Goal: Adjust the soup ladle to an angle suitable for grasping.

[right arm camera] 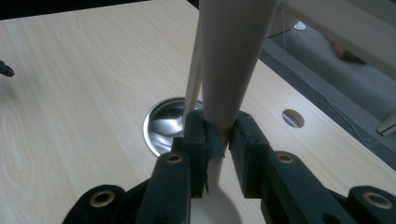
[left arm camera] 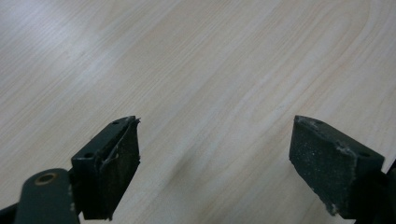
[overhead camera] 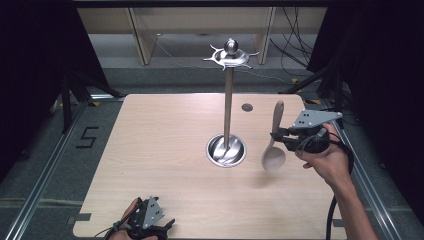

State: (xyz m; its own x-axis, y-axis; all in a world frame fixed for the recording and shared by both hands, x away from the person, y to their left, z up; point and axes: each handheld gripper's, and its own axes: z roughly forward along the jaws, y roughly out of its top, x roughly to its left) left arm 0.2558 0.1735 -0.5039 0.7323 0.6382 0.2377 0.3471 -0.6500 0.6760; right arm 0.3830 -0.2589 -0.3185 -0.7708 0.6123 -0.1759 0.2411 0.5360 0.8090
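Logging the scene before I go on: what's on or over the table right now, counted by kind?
Wooden spoon, held in the right gripper: 1
Metal utensil stand with hooked top and round base: 1
Handheld grippers, the right one plus the left gripper: 2
Total: 4

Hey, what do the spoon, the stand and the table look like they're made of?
Spoon, clamped in the right gripper: probably unfinished pale wood, matte with no shine.
Stand: polished metal, likely steel; its round base mirrors the pole and the top glints.
Table: light wood-grain surface with a soft sheen, possibly laminate rather than solid wood; the pictures can't settle that.
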